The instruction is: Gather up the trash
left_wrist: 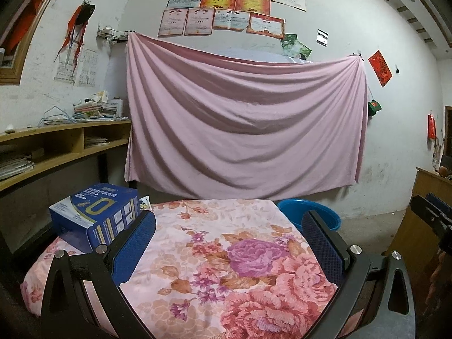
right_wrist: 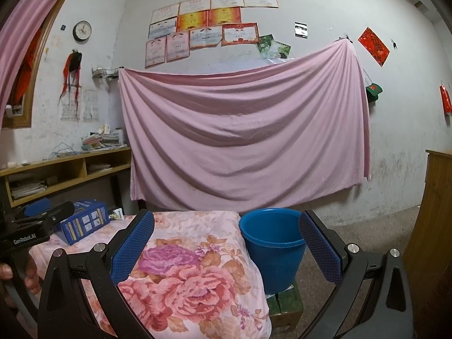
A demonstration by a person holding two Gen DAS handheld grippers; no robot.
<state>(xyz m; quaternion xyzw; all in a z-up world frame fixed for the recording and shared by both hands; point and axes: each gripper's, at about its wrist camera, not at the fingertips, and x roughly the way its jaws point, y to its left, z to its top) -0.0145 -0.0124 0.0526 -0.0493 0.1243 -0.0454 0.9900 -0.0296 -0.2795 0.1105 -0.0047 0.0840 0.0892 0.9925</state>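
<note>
One blue box [left_wrist: 94, 214] lies at the far left of the floral cloth [left_wrist: 240, 257]. One blue bucket [right_wrist: 272, 247] stands right of the cloth. Left gripper [left_wrist: 228, 226] and right gripper [right_wrist: 227, 226]: both spread apart, holding nothing.

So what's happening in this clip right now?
A person holds a gripper in each hand over a table covered with a floral cloth. Both the left gripper and right gripper are open and empty. A blue box sits at the table's far left corner with a small card-like item behind it. A blue bucket stands beside the table on a green carton. Nothing visible has been picked up so far.
</note>
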